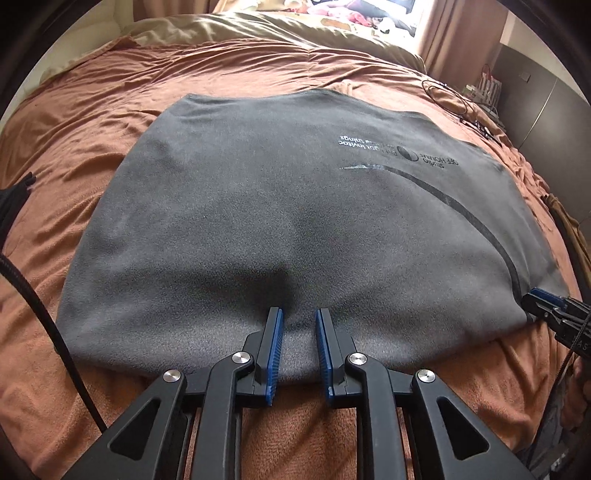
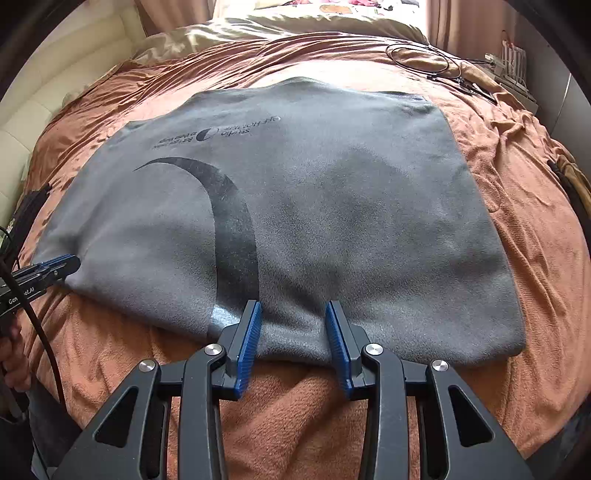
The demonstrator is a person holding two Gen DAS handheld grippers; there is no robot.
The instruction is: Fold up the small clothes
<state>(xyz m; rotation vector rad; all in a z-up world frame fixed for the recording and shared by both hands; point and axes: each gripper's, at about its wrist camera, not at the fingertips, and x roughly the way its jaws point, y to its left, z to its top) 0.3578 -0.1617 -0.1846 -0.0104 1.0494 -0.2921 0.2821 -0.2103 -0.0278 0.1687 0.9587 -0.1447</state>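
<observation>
A grey fleece garment [image 1: 280,206] with dark printed lettering and a curved black stripe lies spread flat on the bed; it also shows in the right wrist view [image 2: 332,206]. My left gripper [image 1: 298,314] is open, its blue-padded fingers straddling the garment's near edge. My right gripper [image 2: 293,306] is open too, fingers either side of the near hem beside the black stripe. The right gripper shows at the right edge of the left wrist view [image 1: 543,299], and the left gripper at the left edge of the right wrist view [image 2: 61,264].
An orange-brown blanket [image 1: 92,155] covers the bed. A beige pillow [image 1: 280,29] lies at the far end. Black cables [image 2: 436,62] lie at the far right of the bed. A white padded headboard [image 2: 44,96] runs along the left.
</observation>
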